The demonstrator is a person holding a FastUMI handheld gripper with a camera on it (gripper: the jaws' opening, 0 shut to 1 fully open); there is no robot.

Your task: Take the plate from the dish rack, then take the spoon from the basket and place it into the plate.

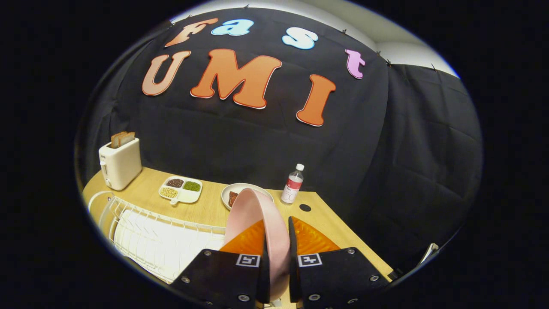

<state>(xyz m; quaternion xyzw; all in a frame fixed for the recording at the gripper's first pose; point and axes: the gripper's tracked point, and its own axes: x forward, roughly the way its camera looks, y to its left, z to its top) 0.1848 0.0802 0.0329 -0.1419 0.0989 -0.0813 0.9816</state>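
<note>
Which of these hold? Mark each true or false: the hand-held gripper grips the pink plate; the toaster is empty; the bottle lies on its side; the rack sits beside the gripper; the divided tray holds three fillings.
1. The hand-held gripper grips the pink plate. True: the plate stands on edge between both fingers.
2. The toaster is empty. False: bread slices stick out of its top.
3. The bottle lies on its side. False: it stands upright on the table.
4. The rack sits beside the gripper. True.
5. The divided tray holds three fillings. True.
</note>
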